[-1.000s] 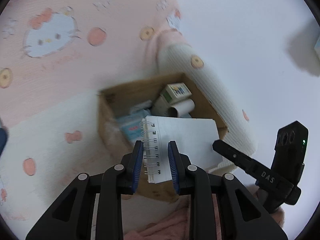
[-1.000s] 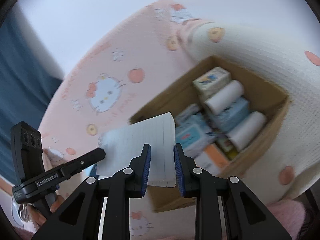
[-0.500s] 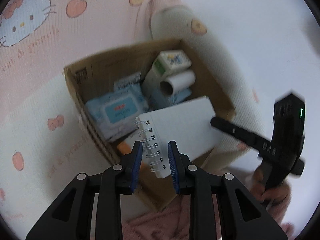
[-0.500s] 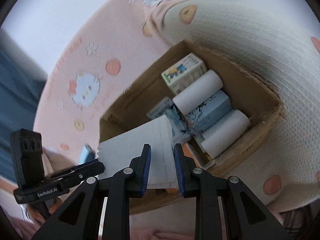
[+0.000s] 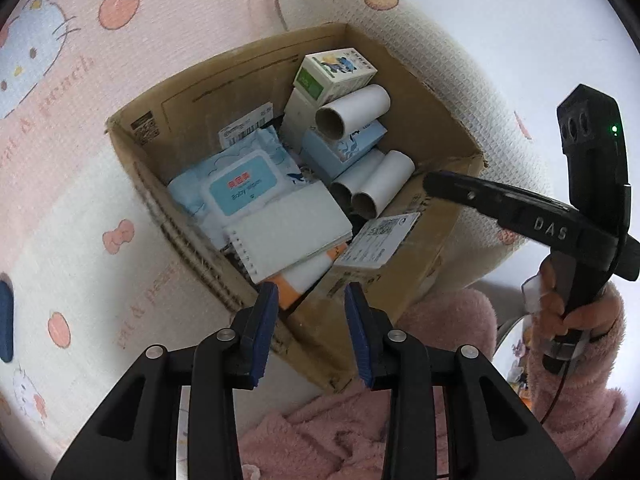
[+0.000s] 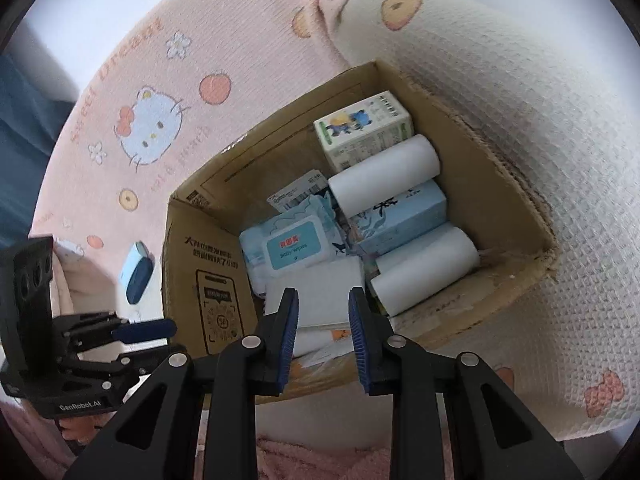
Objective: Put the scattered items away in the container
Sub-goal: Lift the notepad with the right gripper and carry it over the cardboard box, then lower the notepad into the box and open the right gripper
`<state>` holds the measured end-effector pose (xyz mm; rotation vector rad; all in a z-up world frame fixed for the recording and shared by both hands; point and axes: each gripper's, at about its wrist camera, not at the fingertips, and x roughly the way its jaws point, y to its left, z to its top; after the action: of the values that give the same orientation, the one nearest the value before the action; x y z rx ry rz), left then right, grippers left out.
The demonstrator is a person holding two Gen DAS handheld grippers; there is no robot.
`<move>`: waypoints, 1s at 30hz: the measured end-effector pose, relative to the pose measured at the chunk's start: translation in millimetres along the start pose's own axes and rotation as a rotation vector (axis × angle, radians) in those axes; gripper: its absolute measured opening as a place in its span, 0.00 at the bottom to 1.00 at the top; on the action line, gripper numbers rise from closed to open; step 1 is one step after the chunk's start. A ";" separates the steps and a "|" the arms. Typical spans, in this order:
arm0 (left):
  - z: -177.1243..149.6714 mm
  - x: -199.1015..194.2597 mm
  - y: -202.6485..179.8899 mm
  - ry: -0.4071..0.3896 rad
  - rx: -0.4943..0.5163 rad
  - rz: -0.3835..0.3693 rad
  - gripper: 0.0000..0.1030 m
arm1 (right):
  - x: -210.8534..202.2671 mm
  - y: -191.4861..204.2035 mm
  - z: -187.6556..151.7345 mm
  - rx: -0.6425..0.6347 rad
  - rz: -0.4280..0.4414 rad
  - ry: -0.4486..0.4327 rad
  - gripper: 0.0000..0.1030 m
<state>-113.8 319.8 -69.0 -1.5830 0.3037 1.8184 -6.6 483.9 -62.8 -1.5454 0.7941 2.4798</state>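
1. The left claw (image 5: 307, 330) is opening, with nothing between its blue pads. It hangs over the near edge of the box (image 5: 436, 268).
2. The right claw (image 6: 323, 334) stands apart too and grips nothing.
3. The notebook (image 5: 290, 234) lies flat in the near part of the box, free of both claws.
4. Behind it sit a wipes pack (image 5: 240, 190), paper rolls (image 6: 426, 270) and small cartons (image 6: 364, 130).
5. The box rests on a pink and white bed cover (image 6: 140, 80).
6. A small blue case (image 6: 138, 278) lies on the bed, left of the box.

Pink cartoon-cat bedspread (image 6: 168, 92), white waffle blanket (image 6: 560, 160), pale wall (image 5: 520, 8)
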 end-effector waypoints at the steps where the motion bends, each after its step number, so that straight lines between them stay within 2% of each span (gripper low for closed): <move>1: 3.6 1.0 -2.4 -0.002 0.008 0.007 0.37 | 3.7 1.5 1.4 -0.003 -0.008 0.015 0.22; 6: 37.2 17.5 4.2 0.042 0.016 0.018 0.37 | 23.3 5.9 8.4 0.002 -0.044 0.091 0.22; 9: 62.0 32.0 10.6 0.084 0.014 0.026 0.37 | 32.4 7.8 13.9 0.003 -0.038 0.120 0.22; 11: 77.6 48.5 19.1 0.142 -0.029 0.012 0.35 | 41.4 3.9 19.8 0.041 -0.029 0.159 0.22; 13: 86.7 62.7 26.6 0.186 -0.066 0.014 0.18 | 53.9 0.0 30.0 0.086 -0.018 0.200 0.22; 14: 89.5 67.2 30.1 0.201 -0.083 0.039 0.15 | 62.6 0.4 37.3 0.098 -0.011 0.216 0.21; 16: 89.4 65.3 34.3 0.193 -0.096 0.075 0.11 | 77.5 3.9 47.9 0.094 -0.027 0.243 0.20; 18: 87.6 54.9 39.6 0.155 -0.107 0.037 0.11 | 98.4 11.3 57.0 0.092 -0.044 0.288 0.19; 21: 90.7 47.9 51.4 0.121 -0.128 0.034 0.10 | 130.3 22.2 61.1 0.121 -0.020 0.351 0.19; 25: 101.0 53.8 69.9 0.127 -0.180 0.043 0.07 | 162.0 29.1 58.2 0.140 -0.035 0.385 0.19; 30: 110.5 58.7 70.6 0.121 -0.143 0.082 0.04 | 196.5 22.5 55.8 0.183 -0.051 0.433 0.19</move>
<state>-244.8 353.7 -117.5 -1.8076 0.3041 1.8447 -152.7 457.5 -204.8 -2.0281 0.9888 1.9917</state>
